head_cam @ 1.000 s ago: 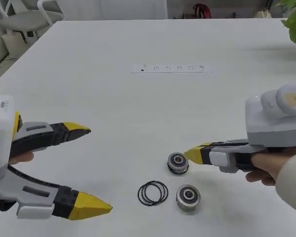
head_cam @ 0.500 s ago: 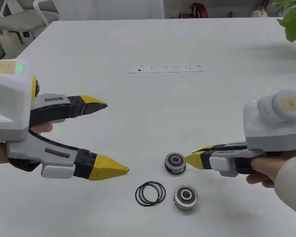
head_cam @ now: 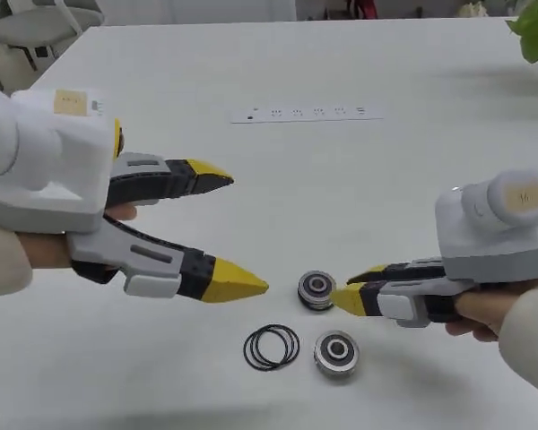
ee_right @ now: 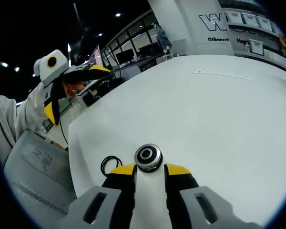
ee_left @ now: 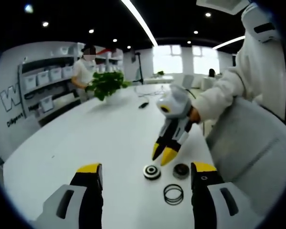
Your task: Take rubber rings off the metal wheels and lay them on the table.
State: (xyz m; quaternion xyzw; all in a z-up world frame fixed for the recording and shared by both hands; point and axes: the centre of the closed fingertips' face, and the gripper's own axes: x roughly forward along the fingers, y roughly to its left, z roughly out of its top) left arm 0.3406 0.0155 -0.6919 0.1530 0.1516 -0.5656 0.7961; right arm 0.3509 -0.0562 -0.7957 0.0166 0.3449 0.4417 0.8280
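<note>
Found right gripper (head_cam: pixel 354 287) low over the table (head_cam: pixel 359 197), jaws parted only slightly and pinching nothing. Located first metal wheel (head_cam: pixel 316 289) at 12 o'clock from its tips in the right gripper view, just ahead of them and centred on the gap. In the head view, placed it at 9 o'clock from the lower tip, touching or very nearly; cannot tell which. Judged this placement as an approach to pin or steady the wheel for working a ring off the rim.

Found left gripper (head_cam: pixel 244 233) raised above the table, jaws spread wide, holding nothing. Placed the same wheel at 3 o'clock from its lower tip in the head view, near but apart. Judged the wide spread as readiness to close in from the opposite side.

Recorded second metal wheel (head_cam: pixel 337 352) flat on the table at 5 o'clock from the first, near. Recorded loose rubber rings (head_cam: pixel 272 347) lying flat at 9 o'clock from that wheel, just beside it, apart from both grippers; read as already laid down. Could not confirm a ring on either wheel. Noted power strip (head_cam: pixel 305 113) at 12 o'clock, well apart.
</note>
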